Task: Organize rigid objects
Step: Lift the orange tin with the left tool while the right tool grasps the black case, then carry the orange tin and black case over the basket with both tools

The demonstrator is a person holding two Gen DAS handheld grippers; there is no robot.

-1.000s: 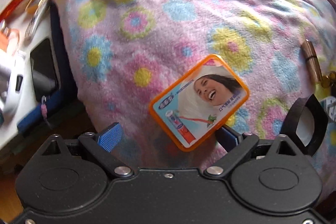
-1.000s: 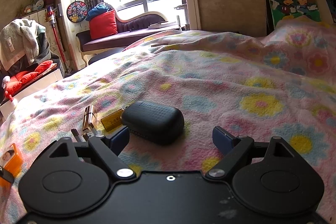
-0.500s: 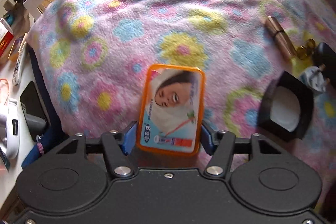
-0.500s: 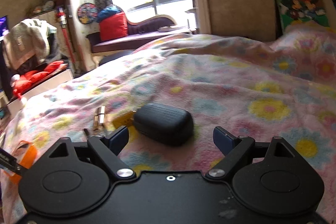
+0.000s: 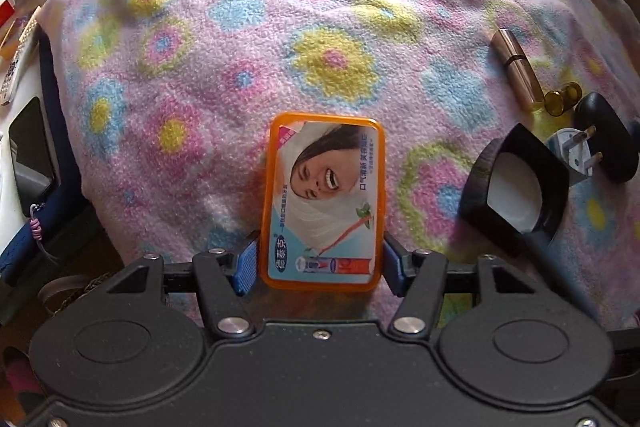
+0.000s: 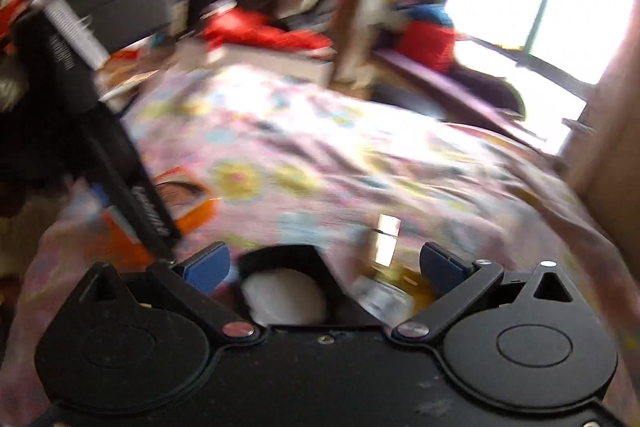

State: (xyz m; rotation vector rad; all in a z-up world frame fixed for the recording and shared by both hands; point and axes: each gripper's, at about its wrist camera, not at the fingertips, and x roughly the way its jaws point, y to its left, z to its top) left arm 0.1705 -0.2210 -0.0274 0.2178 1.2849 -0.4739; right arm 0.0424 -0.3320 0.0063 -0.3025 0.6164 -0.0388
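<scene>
An orange flat box (image 5: 322, 199) with a printed toothpaste label lies on the flowered blanket (image 5: 320, 27). My left gripper (image 5: 321, 261) points steeply down and is shut on it, a blue pad against each long side. To its right lie a black square holder (image 5: 516, 191) with a white inside, a white plug (image 5: 576, 153), a black case (image 5: 606, 135), a gold tube (image 5: 514, 67) and a small amber bottle (image 5: 564, 98). The right wrist view is blurred. My right gripper (image 6: 325, 263) is opening, over the black holder (image 6: 280, 259), pads touching nothing. The orange box (image 6: 188, 203) shows left.
The bed's edge runs down the left of the left wrist view, with a phone (image 5: 28, 147) and a remote (image 5: 16, 67) on a white stand beyond it. In the right wrist view a bench with a red cushion (image 6: 428, 43) stands under the window.
My left gripper closed on the orange box, which now stands square between the pads. My right gripper swung left and rolled, from the black case to the black holder, its jaws wider.
</scene>
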